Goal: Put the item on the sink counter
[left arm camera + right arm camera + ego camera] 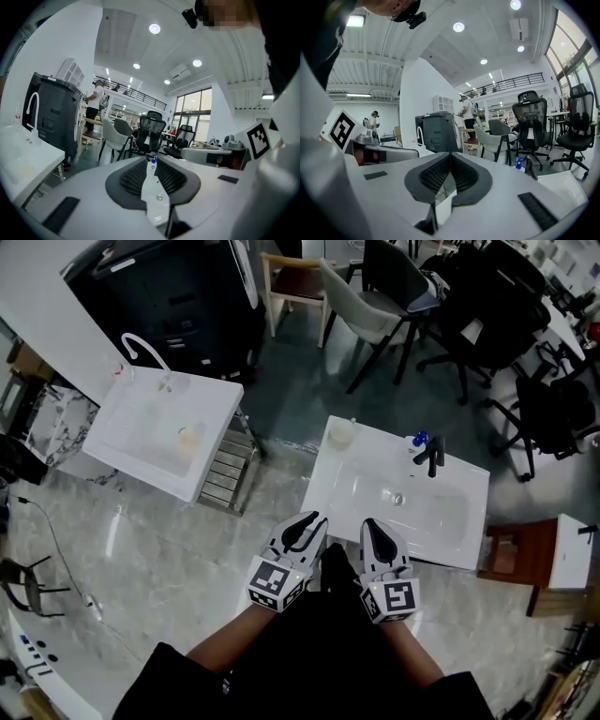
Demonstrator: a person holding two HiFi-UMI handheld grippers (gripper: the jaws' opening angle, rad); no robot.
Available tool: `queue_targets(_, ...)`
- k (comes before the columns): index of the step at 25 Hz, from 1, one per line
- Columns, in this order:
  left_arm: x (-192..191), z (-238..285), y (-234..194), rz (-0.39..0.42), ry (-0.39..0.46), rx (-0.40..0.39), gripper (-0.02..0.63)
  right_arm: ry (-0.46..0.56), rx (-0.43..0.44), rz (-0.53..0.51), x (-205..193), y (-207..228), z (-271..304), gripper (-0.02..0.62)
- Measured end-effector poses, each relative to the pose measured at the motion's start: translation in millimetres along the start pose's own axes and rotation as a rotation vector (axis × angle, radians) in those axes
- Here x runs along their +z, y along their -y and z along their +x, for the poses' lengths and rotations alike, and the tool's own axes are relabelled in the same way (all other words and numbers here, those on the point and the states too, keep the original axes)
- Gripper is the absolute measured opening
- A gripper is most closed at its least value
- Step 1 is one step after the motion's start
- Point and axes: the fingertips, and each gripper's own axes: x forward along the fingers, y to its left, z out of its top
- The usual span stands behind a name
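Grippers hover side by side before the sink counter (457, 538), both empty, the left gripper (310, 518) a slit apart and the right gripper (372, 524) closed, while a pale cup (341, 432) and a blue-capped bottle (419, 439) stand along its far edge.

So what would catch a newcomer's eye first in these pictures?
Likely the left gripper and right gripper, side by side low in the head view, each bearing a cube with square markers and holding nothing. Just ahead lies a white sink with a black faucet and a small blue bottle at its far right. A second sink sits further left.
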Motion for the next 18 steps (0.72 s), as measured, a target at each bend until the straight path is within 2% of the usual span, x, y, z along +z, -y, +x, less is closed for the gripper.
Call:
queue_targets(2,6.6,-14.9,9.2,-0.006,0.020,-0.017,0.022,0.008,0.001,0.010,4.3,-10.4,-9.9,0.032)
queue_targets(3,9.2,-21.7,14.6,-0.005,0.030,-0.028,0.017,0.014,0.002,0.011,4.4,-15.1,-15.6,0.032)
queue_targets(7,18.4,-38.6,24.6,0.029,0.044,-0.014,0.017,0.023,-0.003,-0.021,5.4,-29.9,-29.1,0.032)
queue_targets(12,23.1,-48.2,29.3,0.043,0.031,0.023,0.017,-0.004,-0.020,-0.056,-0.5,-38.2,-35.2,0.032)
queue_targets(18,25.3,-56.8,35.0,0.054,0.051,0.049,0.017,0.000,-0.036,-0.072,10.9,-42.9,-42.4,0.032)
